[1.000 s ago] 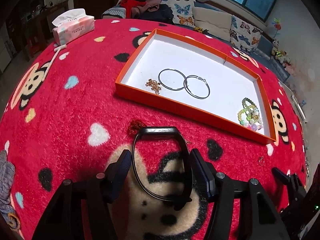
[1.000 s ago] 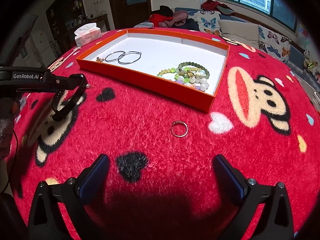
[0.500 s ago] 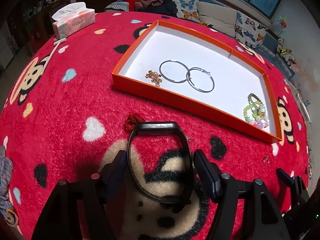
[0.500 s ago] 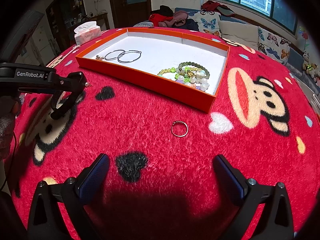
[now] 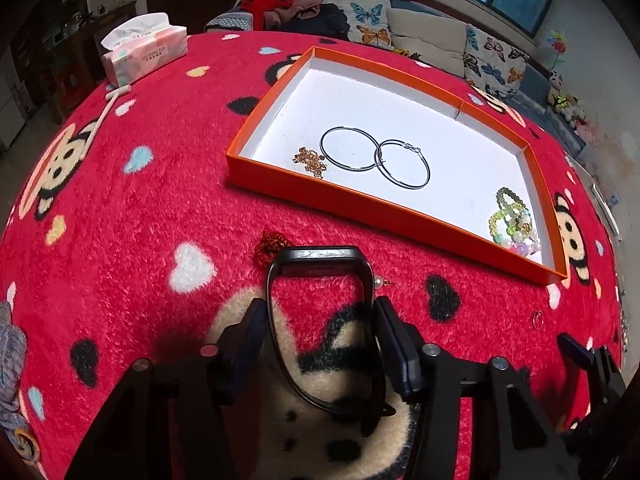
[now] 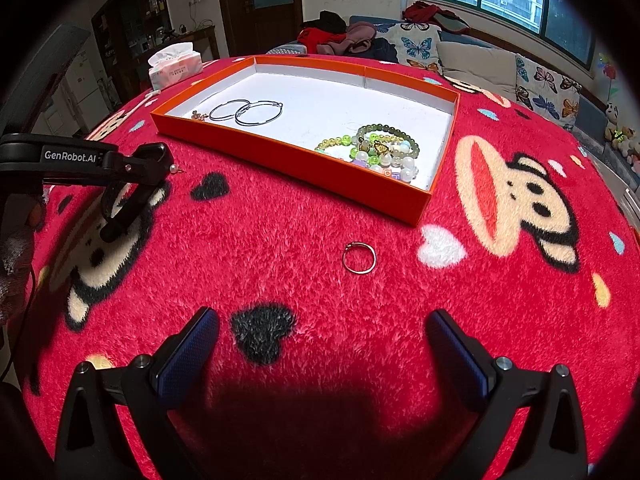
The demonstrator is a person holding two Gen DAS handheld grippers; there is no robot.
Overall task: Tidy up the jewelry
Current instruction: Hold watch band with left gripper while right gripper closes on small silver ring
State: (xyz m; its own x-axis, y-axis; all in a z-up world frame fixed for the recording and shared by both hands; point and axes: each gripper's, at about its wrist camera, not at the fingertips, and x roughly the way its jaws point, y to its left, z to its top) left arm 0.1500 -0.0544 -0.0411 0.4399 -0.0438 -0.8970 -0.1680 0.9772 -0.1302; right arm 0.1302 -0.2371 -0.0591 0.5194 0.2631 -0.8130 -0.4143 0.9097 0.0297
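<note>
While the left gripper (image 5: 322, 312) has just been narrowing its jaws, we find its pads pressing both sides of a black bangle (image 5: 320, 316) above the red blanket (image 5: 160, 208). We note the right gripper (image 6: 322, 338) spread wide and empty, a small ring (image 6: 359, 257) lying just beyond it, near the orange tray (image 6: 288, 158).

the red cloth (image 6: 304, 240) looked shaggy and matt. the orange box (image 6: 304, 160) seemed smooth card with a matt white paper lining. the hoop earrings (image 5: 374, 158) and ring (image 6: 359, 257) were thin shiny metal; the bead bracelets (image 6: 380, 148) were glossy.
</note>
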